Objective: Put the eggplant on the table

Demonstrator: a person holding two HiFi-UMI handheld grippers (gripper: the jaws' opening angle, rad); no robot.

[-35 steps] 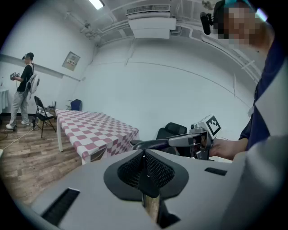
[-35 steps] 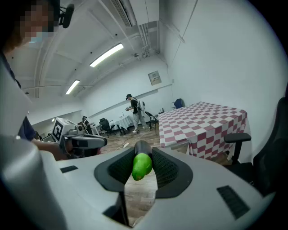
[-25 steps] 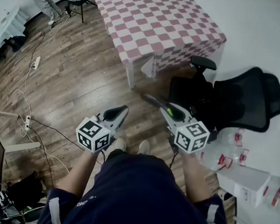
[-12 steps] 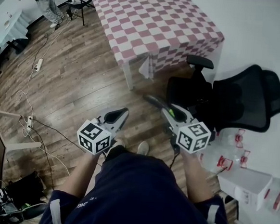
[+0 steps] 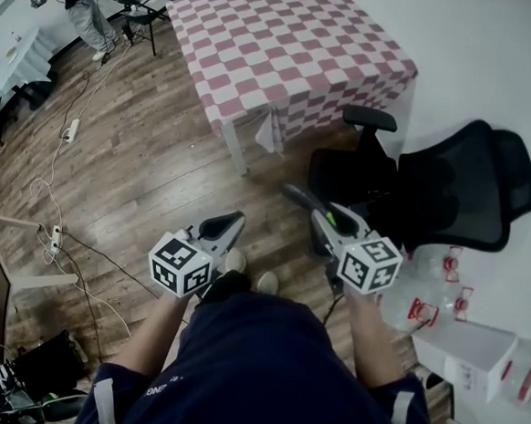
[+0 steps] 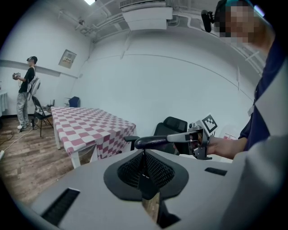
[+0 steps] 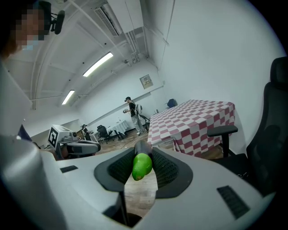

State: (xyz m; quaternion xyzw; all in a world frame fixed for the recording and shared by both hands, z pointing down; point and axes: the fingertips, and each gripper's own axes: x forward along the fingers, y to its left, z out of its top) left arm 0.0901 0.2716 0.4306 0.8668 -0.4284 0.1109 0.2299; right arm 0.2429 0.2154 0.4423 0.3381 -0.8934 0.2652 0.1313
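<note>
The right gripper (image 7: 143, 153) gripped the eggplant (image 7: 141, 166); the left gripper (image 6: 143, 157) was closed and empty. The table (image 5: 288, 44) stood well apart, so placement was judged outstanding.

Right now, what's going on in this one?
A person stands on the wood floor with a gripper in each hand. The right gripper has its fingers shut on the eggplant, green cap toward its camera and the dark body sticking out ahead. The left gripper is shut with nothing in it. The checkered table is ahead, an office chair to its right. The eggplant is not yet on the table.
</note>
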